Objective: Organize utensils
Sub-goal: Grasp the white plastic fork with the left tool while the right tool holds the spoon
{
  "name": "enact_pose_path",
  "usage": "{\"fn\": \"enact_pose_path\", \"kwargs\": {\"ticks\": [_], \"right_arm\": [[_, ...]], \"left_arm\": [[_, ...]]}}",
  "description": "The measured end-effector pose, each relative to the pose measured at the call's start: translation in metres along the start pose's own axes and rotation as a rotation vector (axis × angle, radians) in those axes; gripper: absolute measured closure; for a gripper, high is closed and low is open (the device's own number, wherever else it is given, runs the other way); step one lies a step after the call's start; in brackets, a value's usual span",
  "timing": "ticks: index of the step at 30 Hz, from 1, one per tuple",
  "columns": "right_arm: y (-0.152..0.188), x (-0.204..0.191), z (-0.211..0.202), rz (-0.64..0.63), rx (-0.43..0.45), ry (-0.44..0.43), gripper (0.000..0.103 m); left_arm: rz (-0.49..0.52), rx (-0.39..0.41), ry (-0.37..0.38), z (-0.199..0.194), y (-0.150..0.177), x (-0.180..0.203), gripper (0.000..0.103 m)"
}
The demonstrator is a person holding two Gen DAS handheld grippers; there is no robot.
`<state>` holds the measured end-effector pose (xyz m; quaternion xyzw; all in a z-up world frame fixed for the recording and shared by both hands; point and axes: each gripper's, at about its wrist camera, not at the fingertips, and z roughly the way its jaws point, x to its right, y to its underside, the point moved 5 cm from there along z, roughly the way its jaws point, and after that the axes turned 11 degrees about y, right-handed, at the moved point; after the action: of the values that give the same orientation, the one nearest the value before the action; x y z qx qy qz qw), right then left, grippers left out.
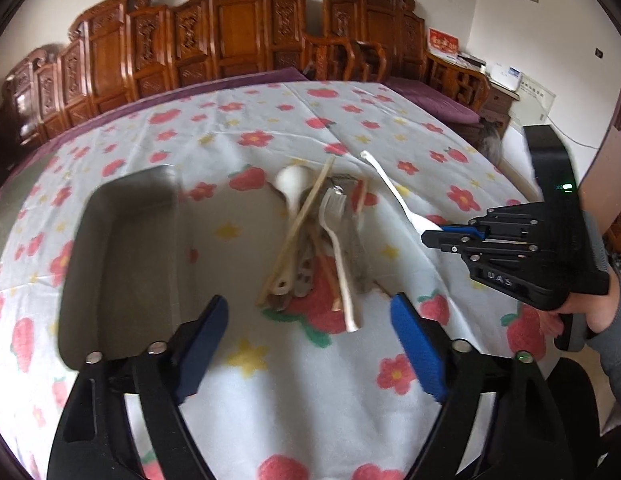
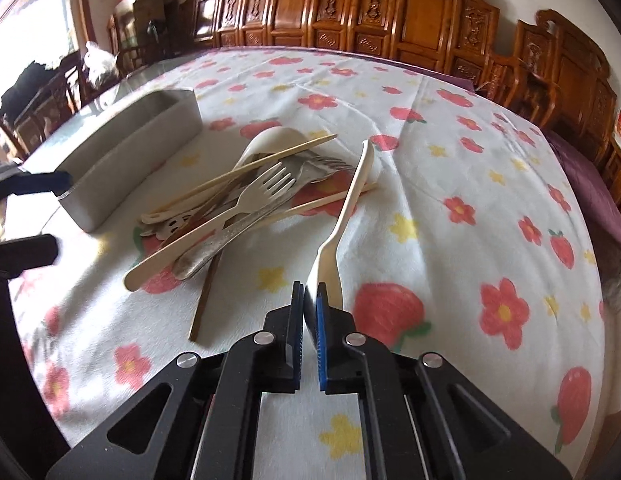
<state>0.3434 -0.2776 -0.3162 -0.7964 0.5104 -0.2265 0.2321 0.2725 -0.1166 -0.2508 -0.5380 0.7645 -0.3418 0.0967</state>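
A pile of utensils (image 1: 322,240) lies mid-table: a cream plastic fork (image 2: 230,216), a white ladle-like spoon (image 1: 290,184), chopsticks (image 2: 246,168) and metal forks (image 2: 318,168). My right gripper (image 2: 309,292) is shut on the bowl end of a white plastic spoon (image 2: 350,200), whose handle points away over the cloth; the same spoon (image 1: 394,192) and the right gripper (image 1: 434,236) appear at the right of the left wrist view. My left gripper (image 1: 310,332) is open just in front of the pile, with nothing between its fingers.
A grey rectangular tray (image 1: 122,248) stands left of the pile, also shown as the grey tray (image 2: 130,152). The table wears a floral cloth (image 2: 470,200). Carved wooden chairs (image 1: 238,28) line the far side. A person's hand (image 1: 598,312) holds the right gripper.
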Motion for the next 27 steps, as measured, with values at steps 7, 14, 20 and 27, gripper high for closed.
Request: {"fn": "enact_pose_path", "kwargs": {"ticks": [7, 14, 20, 27], "right_arm": [[0.004, 0.008, -0.039, 0.08, 0.056, -0.013, 0.096], [0.008, 0.007, -0.063, 0.115, 0.088, -0.027, 0.096], [0.006, 0.006, -0.074, 0.117, 0.102, -0.022, 0.096], [0.004, 0.001, -0.085, 0.122, 0.116, -0.024, 0.096]], "left_arm": [[-0.043, -0.072, 0.063, 0.035, 0.004, 0.008, 0.053], [-0.083, -0.11, 0.048, 0.053, 0.011, 0.003, 0.07], [-0.084, -0.129, 0.027, 0.056, 0.014, 0.002, 0.07], [-0.11, -0.142, 0.04, 0.055, 0.016, 0.006, 0.093]]}}
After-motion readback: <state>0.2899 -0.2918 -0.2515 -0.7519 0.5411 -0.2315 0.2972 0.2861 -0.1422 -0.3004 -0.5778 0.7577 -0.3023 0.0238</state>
